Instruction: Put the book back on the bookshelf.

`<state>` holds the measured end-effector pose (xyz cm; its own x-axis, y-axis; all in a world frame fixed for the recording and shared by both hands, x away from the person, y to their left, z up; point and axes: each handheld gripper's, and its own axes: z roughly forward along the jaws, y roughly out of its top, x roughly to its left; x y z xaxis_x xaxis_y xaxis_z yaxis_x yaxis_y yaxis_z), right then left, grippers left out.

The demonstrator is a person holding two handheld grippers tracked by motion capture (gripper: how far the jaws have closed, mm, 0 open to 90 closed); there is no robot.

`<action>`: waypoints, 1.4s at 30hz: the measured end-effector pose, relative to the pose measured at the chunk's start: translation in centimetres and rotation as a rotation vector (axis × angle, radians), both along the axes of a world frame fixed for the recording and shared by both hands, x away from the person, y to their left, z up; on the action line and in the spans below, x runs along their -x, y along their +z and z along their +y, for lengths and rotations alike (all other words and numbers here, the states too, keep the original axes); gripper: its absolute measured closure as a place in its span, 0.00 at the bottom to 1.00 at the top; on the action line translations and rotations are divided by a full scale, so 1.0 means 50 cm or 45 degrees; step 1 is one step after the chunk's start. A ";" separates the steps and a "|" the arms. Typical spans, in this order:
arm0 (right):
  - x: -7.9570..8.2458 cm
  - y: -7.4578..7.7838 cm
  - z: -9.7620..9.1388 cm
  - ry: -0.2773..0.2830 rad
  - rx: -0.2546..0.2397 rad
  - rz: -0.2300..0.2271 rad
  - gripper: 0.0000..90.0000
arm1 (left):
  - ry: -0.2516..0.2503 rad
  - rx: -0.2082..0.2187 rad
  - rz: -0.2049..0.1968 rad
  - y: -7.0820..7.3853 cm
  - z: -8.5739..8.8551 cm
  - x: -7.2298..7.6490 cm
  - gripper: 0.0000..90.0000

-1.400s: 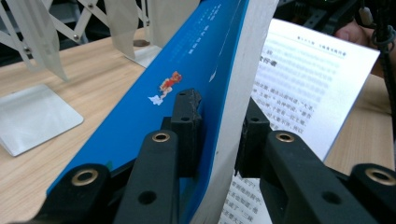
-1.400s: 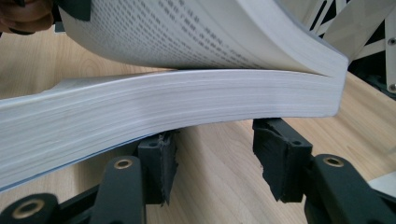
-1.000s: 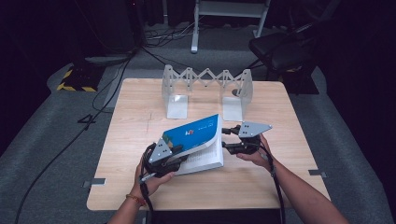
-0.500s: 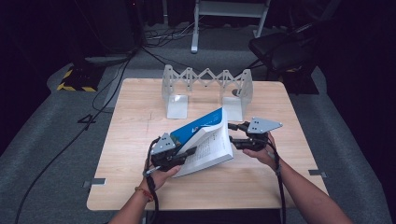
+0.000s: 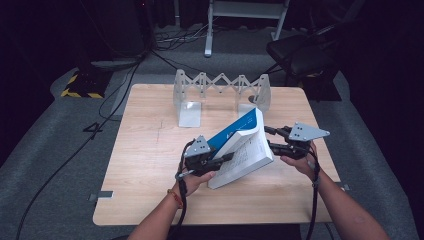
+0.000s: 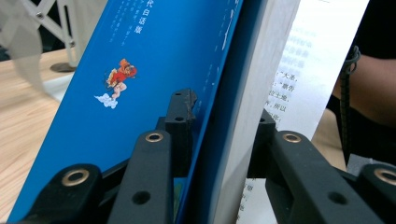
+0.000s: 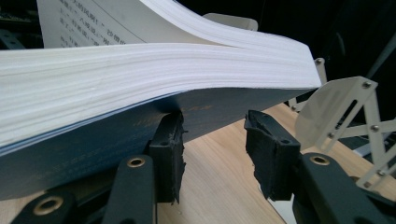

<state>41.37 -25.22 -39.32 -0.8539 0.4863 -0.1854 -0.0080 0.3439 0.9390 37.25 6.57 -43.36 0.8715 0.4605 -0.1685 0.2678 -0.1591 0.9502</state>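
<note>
High view: left gripper point(image 5: 227, 158) clamps the book point(image 5: 240, 147), now raised more upright than a second ago; right gripper point(image 5: 270, 139), jaws closing, stands unclamped just beside its pages.

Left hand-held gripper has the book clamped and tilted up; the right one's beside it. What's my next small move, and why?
Probably bring the right hand-held gripper onto the book's free edge and finish closing. Its jaws have been closing, yet nothing sits between them; one pad merely touches the cover. The left hand-held gripper alone carries the tilted, open book.
</note>
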 end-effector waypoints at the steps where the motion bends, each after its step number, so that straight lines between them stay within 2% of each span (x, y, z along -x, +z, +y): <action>1: 0.001 0.001 -0.002 0.002 -0.003 0.000 0.63 | 0.005 -0.008 -0.016 0.002 -0.001 0.001 0.77; 4: 0.006 0.003 -0.002 0.004 -0.003 -0.012 0.63 | 0.002 -0.026 -0.030 0.005 0.004 0.005 0.76; 5: 0.009 0.004 0.000 0.015 -0.003 -0.018 0.63 | 0.009 -0.049 -0.047 0.010 0.016 0.010 0.76; 10: 0.029 0.021 0.034 0.084 -0.008 -0.067 0.63 | 0.017 -0.090 -0.058 0.014 0.035 0.022 0.75; 14: 0.033 0.032 0.058 0.098 -0.007 -0.094 0.62 | 0.044 -0.137 -0.080 0.019 0.051 0.033 0.73; 17: 0.034 0.039 0.081 0.131 -0.013 -0.079 0.59 | 0.042 -0.206 -0.101 0.024 0.056 0.044 0.65; 18: 0.038 0.038 0.089 0.143 0.001 -0.086 0.58 | 0.026 -0.241 -0.100 0.026 0.055 0.050 0.59; 19: 0.042 0.035 0.096 0.153 0.002 -0.081 0.58 | 0.026 -0.241 -0.100 0.026 0.055 0.050 0.53; 20: 0.046 0.032 0.101 0.154 0.004 -0.075 0.58 | 0.029 -0.273 -0.105 0.027 0.055 0.055 0.47; 21: 0.046 0.032 0.101 0.154 0.004 -0.075 0.58 | 0.022 -0.292 -0.103 0.027 0.055 0.061 0.47; 22: 0.050 0.026 0.105 0.162 0.009 -0.071 0.58 | 0.016 -0.307 -0.105 0.026 0.057 0.067 0.42; 23: 0.057 0.014 0.112 0.178 0.021 -0.061 0.57 | 0.025 -0.356 -0.106 0.024 0.057 0.079 0.33; 26: 0.059 0.007 0.114 0.182 0.023 -0.050 0.57 | 0.017 -0.371 -0.093 0.018 0.055 0.090 0.31; 27: 0.058 0.006 0.114 0.186 0.018 -0.042 0.57 | -0.005 -0.394 -0.084 0.015 0.050 0.095 0.27; 28: 0.058 0.007 0.114 0.189 0.017 -0.042 0.57 | -0.009 -0.437 -0.100 0.012 0.044 0.101 0.25; 30: 0.064 0.012 0.120 0.204 0.028 -0.061 0.57 | -0.008 -0.465 -0.119 0.006 0.027 0.113 0.20; 31: 0.064 0.012 0.120 0.204 0.028 -0.061 0.57 | 0.003 -0.485 -0.129 0.005 0.019 0.115 0.20; 32: 0.064 0.015 0.127 0.202 0.028 -0.056 0.57 | 0.070 -0.472 -0.139 0.003 0.010 0.116 0.18; 33: 0.064 0.015 0.127 0.202 0.028 -0.056 0.57 | 0.070 -0.472 -0.139 0.003 0.010 0.116 0.18; 35: 0.065 0.016 0.135 0.201 0.022 -0.059 0.57 | 0.132 -0.423 -0.125 -0.001 0.006 0.115 0.17; 37: 0.066 0.017 0.142 0.204 0.018 -0.060 0.57 | 0.203 -0.422 -0.133 -0.005 -0.001 0.115 0.17; 39: 0.065 0.017 0.153 0.205 0.018 -0.059 0.57 | 0.309 -0.428 -0.144 -0.011 -0.013 0.117 0.17; 40: 0.064 0.018 0.156 0.210 0.021 -0.061 0.57 | 0.337 -0.433 -0.144 -0.013 -0.017 0.116 0.18; 42: 0.063 0.019 0.165 0.209 0.021 -0.062 0.56 | 0.411 -0.408 -0.151 -0.018 -0.023 0.114 0.18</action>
